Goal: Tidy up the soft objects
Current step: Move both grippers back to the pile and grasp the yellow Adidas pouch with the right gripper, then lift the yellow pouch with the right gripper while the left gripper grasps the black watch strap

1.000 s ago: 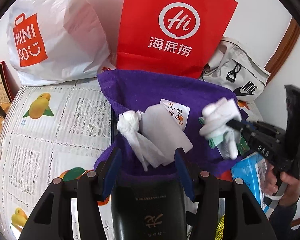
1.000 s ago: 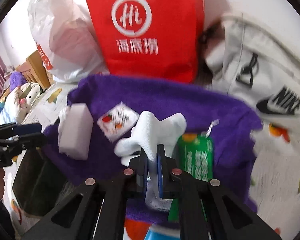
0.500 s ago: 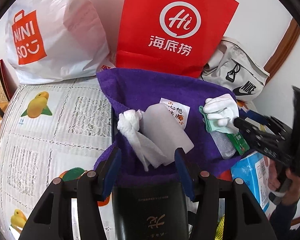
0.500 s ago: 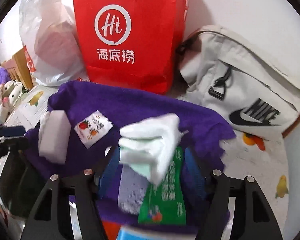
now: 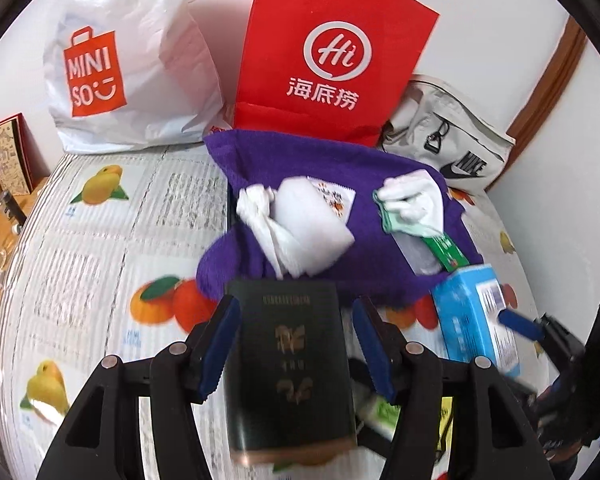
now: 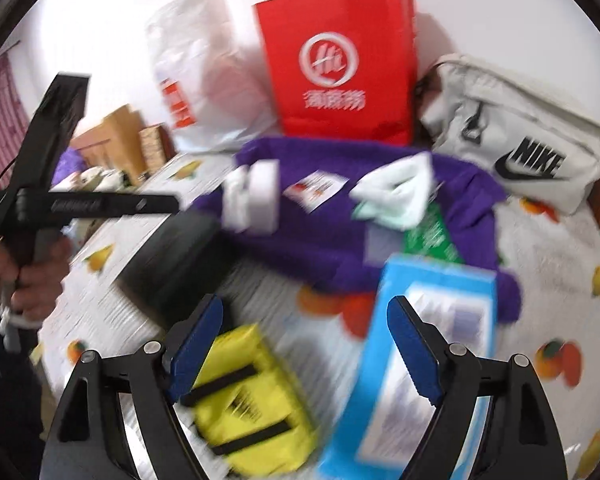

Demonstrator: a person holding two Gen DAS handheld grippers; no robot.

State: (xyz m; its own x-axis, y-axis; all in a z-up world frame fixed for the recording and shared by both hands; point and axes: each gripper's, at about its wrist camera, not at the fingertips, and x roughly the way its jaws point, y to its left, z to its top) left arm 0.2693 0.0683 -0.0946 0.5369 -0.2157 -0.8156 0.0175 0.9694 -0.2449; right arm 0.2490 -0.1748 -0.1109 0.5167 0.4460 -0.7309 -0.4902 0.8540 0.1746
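Left wrist view, left gripper (image 5: 290, 350): we kept it spread, its blue pads standing off either side of a dark green box (image 5: 290, 364) without pressing it, so we held nothing.
Left wrist view, soft things: the white sock (image 5: 414, 202) lay at 1 o'clock on the purple towel (image 5: 384, 258); a white sponge block (image 5: 314, 224) and crumpled tissue (image 5: 260, 214) sat at 12 o'clock. We judged the towel served as the gathering spot.
Left wrist view, edges: a red paper bag (image 5: 334, 52), a white shopping bag (image 5: 132, 60) and a grey pouch (image 5: 446, 140) walled off the far side; the fruit-print tabletop (image 5: 100, 240) lay bare from 9 to 10 o'clock, our best room to move.
Right wrist view, right gripper (image 6: 304, 344): its jaws had just been opening and stood wide, nothing between the pads; the sock (image 6: 396, 192) rested apart at 1 o'clock on the towel (image 6: 308, 236).
Right wrist view, near clutter: a yellow packet (image 6: 252, 396) sat at 6 o'clock and a blue box (image 6: 428, 344) at 5 o'clock, crowding the gripper; the picture was blurred.
Right wrist view, other hand: the left gripper's handle (image 6: 48, 184) was gripped by a hand (image 6: 28, 272) at 9 o'clock, well clear of us.
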